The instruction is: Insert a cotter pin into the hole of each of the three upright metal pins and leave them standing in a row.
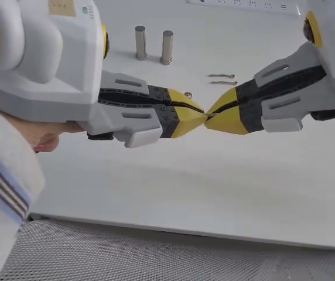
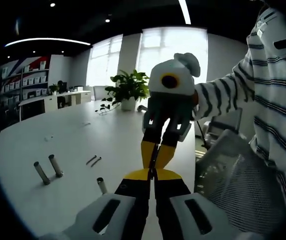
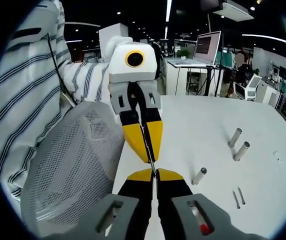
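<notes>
cotter pin, thin, between left claw and right claw

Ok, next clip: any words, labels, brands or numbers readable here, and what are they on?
No text here is clear enough to quote.
Tan sticker on the left gripper: print blurred, unreadable.
Laptop screen: too small to read.
Red and blue wall graphic: no legible letters.
</notes>
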Motion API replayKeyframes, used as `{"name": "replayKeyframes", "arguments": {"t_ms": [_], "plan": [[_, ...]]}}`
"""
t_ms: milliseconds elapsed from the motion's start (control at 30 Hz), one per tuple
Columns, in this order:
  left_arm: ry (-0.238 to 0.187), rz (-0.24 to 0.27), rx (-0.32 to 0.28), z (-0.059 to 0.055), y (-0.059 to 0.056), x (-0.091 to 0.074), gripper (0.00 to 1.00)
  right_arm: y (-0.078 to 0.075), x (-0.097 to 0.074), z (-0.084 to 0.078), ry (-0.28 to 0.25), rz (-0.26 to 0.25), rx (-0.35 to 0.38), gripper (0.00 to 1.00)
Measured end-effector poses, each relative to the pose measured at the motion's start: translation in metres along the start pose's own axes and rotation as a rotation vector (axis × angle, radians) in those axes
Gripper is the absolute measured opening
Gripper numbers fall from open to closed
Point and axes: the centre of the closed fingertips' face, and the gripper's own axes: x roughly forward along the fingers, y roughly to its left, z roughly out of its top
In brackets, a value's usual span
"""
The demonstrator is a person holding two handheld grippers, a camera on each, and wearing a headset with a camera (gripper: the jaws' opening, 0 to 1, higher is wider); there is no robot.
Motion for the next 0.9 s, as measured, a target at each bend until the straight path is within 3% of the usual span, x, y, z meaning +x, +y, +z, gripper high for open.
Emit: {"name": "replayKeyframes", "arguments": {"t_ms": [167, 233, 367, 467, 667, 733, 800, 867, 900], "plan": [[0.036, 0.024, 0.039, -0.008, 0.007, 0.003, 0.0, -0.004, 0.001, -0.009, 0.047, -0.007, -0.017, 0.0], [0.056, 0.041, 0.02, -0.014, 0.011, 0.004, 0.03, -0.011, 0.001, -0.015, 0.071, -0.019, -0.022, 0.0], [0.06, 0.076, 0.013, -0.019, 0.021, 0.007, 0.26, -0.015, 0.001, -0.022, 0.106, -0.029, -0.013, 0.0], [0.083, 0.091, 0.019, -0.026, 0.027, 0.01, 0.39, -0.017, 0.005, -0.037, 0.138, -0.025, -0.013, 0.0], [0.119, 0.141, 0.022, -0.037, 0.044, 0.015, 0.41, -0.023, 0.007, -0.051, 0.182, -0.039, 0.006, 0.0], [0.177, 0.189, 0.073, -0.046, 0.056, 0.015, 0.4, -0.028, 0.007, -0.055, 0.193, -0.055, 0.024, 0.0], [0.206, 0.217, 0.091, -0.054, 0.065, 0.016, 0.4, -0.032, 0.007, -0.057, 0.198, -0.063, 0.03, 0.0], [0.199, 0.235, 0.062, -0.056, 0.069, 0.021, 0.4, -0.039, 0.007, -0.061, 0.21, -0.077, 0.041, 0.0], [0.168, 0.259, 0.026, -0.055, 0.075, 0.023, 0.4, -0.043, 0.008, -0.063, 0.22, -0.086, 0.043, 0.0]]}}
